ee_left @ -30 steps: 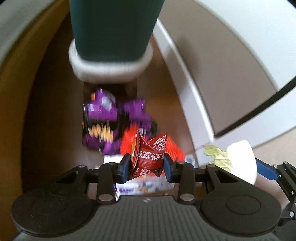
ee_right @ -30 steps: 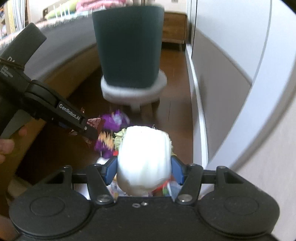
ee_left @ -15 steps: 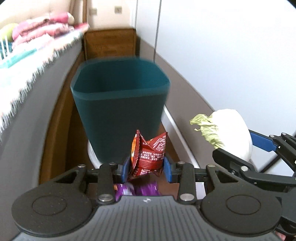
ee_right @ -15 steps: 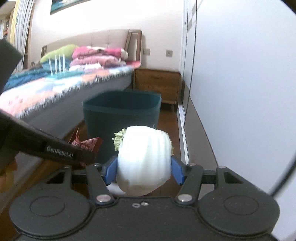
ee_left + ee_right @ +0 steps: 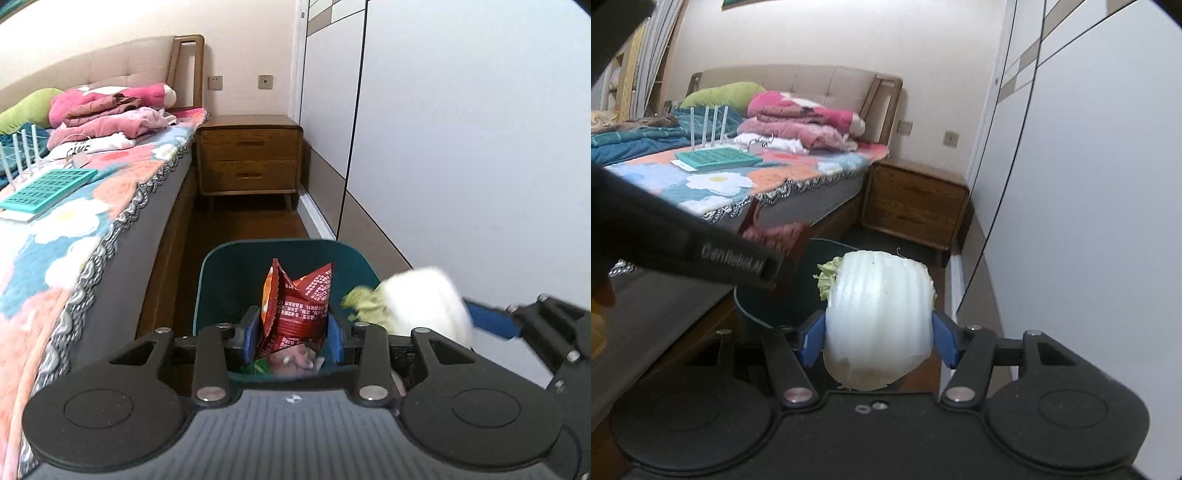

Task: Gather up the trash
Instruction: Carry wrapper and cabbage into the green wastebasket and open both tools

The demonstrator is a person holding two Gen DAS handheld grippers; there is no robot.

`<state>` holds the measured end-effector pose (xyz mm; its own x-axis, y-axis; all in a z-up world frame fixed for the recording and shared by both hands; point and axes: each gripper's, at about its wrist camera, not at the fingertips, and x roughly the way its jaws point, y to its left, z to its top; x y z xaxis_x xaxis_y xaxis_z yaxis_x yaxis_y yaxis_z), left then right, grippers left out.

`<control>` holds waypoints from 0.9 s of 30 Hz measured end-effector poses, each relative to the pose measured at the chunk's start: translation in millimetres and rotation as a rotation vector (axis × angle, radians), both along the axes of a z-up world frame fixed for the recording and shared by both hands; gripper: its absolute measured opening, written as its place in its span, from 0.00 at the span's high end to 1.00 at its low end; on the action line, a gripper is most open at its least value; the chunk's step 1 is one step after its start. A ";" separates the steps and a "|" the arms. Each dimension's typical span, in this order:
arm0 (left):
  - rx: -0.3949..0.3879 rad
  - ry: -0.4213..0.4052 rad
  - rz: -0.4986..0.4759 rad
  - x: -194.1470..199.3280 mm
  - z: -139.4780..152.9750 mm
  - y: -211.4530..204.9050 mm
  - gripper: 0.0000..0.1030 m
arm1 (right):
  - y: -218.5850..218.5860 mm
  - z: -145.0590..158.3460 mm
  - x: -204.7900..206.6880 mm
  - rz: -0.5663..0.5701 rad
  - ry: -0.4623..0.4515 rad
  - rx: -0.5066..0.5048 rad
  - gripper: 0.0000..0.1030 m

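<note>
My left gripper is shut on a crumpled red snack wrapper and holds it over the open mouth of a dark teal trash bin. Some trash lies inside the bin below the wrapper. My right gripper is shut on a white and green cabbage piece. It shows in the left wrist view by the bin's right rim. The bin sits left of and below the cabbage in the right wrist view, partly hidden by the left gripper's body.
A bed with a flowered cover runs along the left. A wooden nightstand stands beyond the bin. A white wardrobe wall runs along the right. The floor between them is a narrow strip of dark wood.
Both grippers rose from near the floor, where purple and red wrappers lay, up to bin-rim height. The wrapper now hangs over the bin opening and the cabbage is beside its rim.
</note>
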<state>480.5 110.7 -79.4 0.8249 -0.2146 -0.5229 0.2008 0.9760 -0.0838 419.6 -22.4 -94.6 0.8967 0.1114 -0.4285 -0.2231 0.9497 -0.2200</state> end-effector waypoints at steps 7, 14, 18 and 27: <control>0.036 0.067 0.014 51.7 -23.2 6.6 0.65 | 12.1 -20.1 34.6 -0.028 0.074 -0.031 0.42; 0.064 0.154 0.006 93.2 -57.6 7.9 0.65 | 18.6 -36.4 64.0 -0.053 0.147 -0.020 0.42; 0.112 0.187 -0.008 101.8 -69.8 -0.1 0.65 | 18.8 -44.2 76.1 -0.058 0.186 0.012 0.42; 0.154 0.258 -0.029 111.9 -87.2 -8.2 0.65 | 18.6 -58.1 82.8 -0.076 0.228 -0.010 0.37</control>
